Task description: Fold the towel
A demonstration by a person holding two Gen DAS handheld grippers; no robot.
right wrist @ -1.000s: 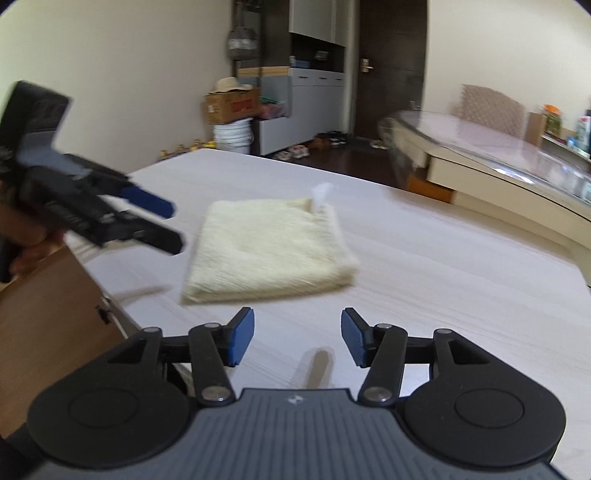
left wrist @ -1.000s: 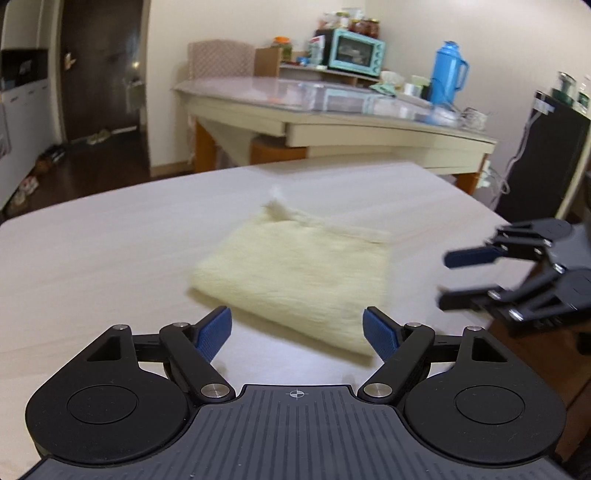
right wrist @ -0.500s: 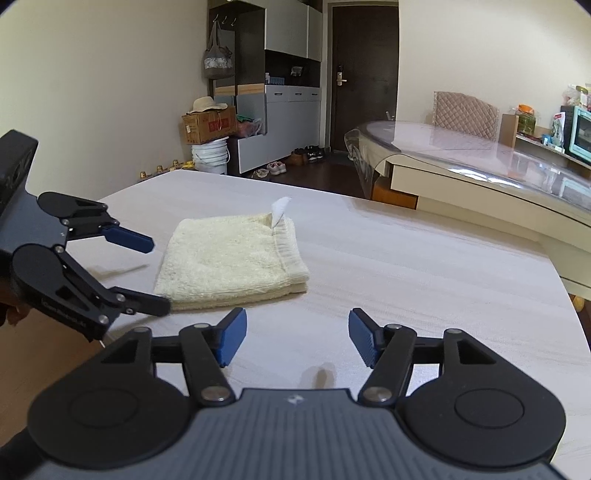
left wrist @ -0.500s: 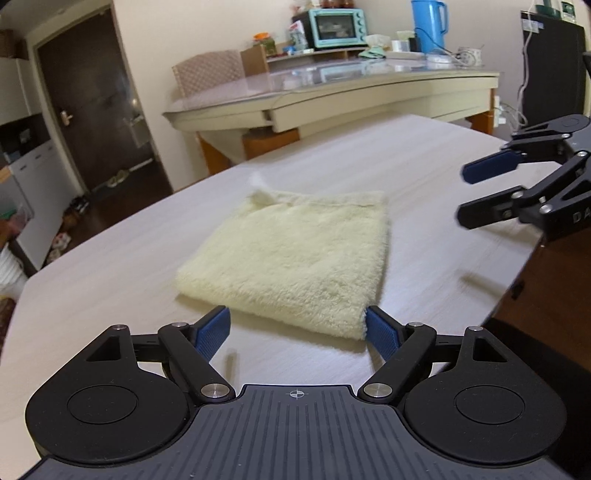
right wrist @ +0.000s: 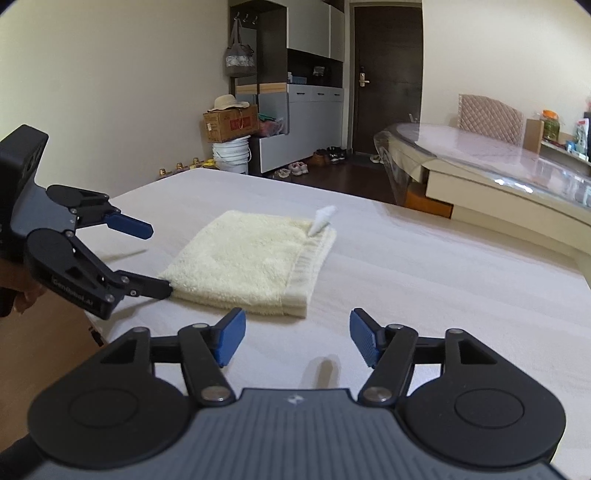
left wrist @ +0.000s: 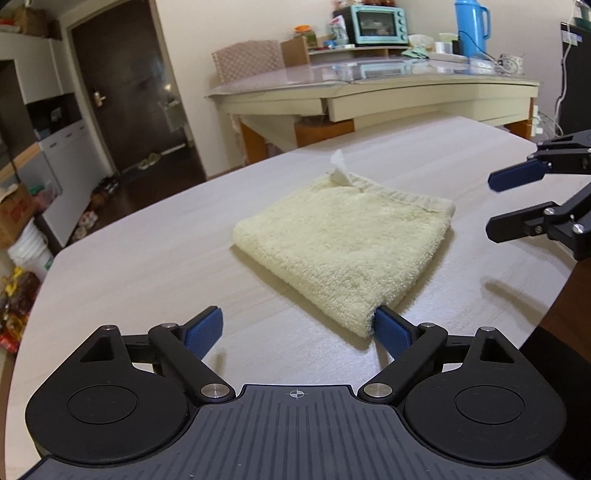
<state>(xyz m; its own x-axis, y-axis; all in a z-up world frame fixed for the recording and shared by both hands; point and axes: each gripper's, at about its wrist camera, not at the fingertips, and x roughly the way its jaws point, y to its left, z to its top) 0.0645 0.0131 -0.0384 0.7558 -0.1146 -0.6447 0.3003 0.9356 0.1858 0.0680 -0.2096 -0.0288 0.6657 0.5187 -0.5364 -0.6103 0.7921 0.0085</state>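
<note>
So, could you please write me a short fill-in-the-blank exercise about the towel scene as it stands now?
1. The pale yellow towel lies on the table already ____.
2. Both the left claw and the right claw are ____.
3. The small tag sticking up from the towel's corner is ____ in colour.
4. The oven on the far counter is ____ in colour.

Missing words: folded; open; white; turquoise

Cream walls (right wrist: 110,74), dark door (right wrist: 386,74), glass-topped desk (left wrist: 369,79), dark floor (left wrist: 147,184).
</note>
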